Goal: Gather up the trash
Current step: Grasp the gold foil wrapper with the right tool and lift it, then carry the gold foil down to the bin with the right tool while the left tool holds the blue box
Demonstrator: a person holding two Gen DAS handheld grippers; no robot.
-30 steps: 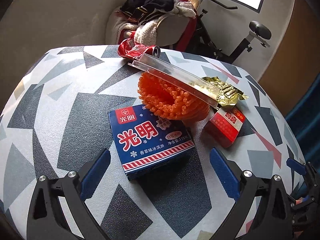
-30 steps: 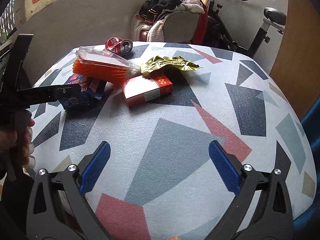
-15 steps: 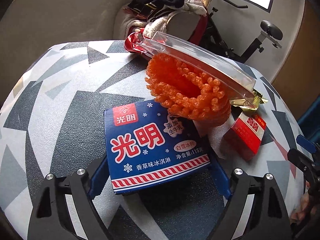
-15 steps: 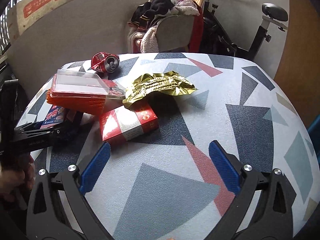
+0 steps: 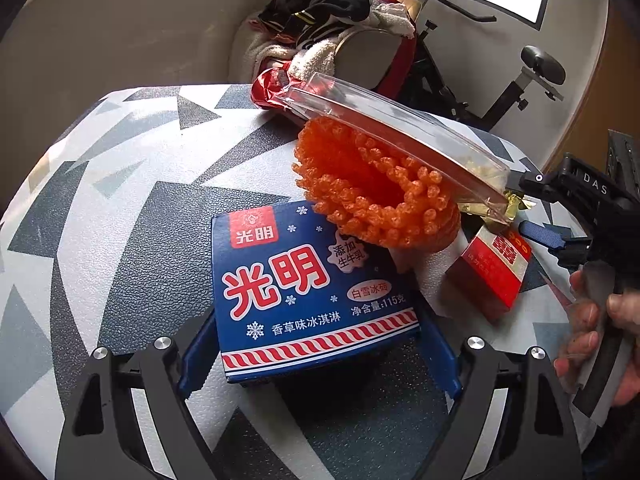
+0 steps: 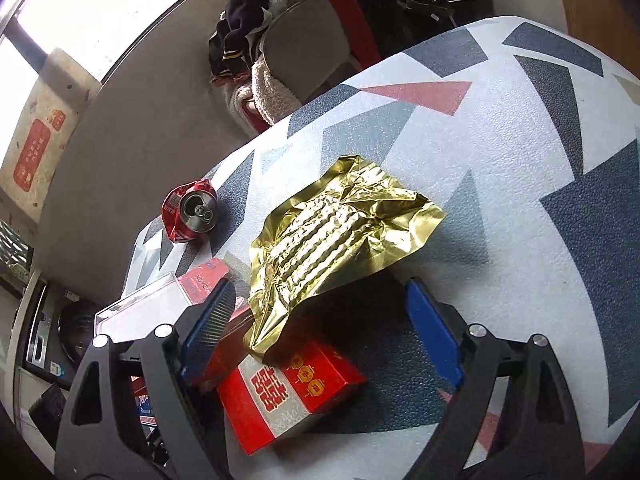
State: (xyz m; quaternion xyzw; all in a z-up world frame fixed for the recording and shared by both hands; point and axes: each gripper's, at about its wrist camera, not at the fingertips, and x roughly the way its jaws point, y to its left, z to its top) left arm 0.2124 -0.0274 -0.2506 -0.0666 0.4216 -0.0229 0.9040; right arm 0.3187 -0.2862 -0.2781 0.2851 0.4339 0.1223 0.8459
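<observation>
Geometric grey, white and pink shapes cover the worktop (image 5: 120, 208), with a clothes-piled chair (image 5: 360, 40) behind. Left tool (image 5: 318, 354) has closed its blue pads against the sides of the blue ice-cream box (image 5: 308, 288). Right tool (image 6: 320, 332), its jaws just narrowing yet clear of anything, straddles the red carton (image 6: 288, 392) under a gold wrapper (image 6: 340, 236); a crushed can (image 6: 192, 212) lies beyond.

Blue box (image 5: 312, 292): read 光明, 添加生牛乳, 白雪冰砖, 净含量:115克, 香草味冰淇淋.
Red box (image 6: 292, 392): bore 囍.
Right gripper (image 5: 592, 196): body was marked DAS.
Clear case (image 6: 160, 308): pink card inside showed "XOVO", unsure.
</observation>
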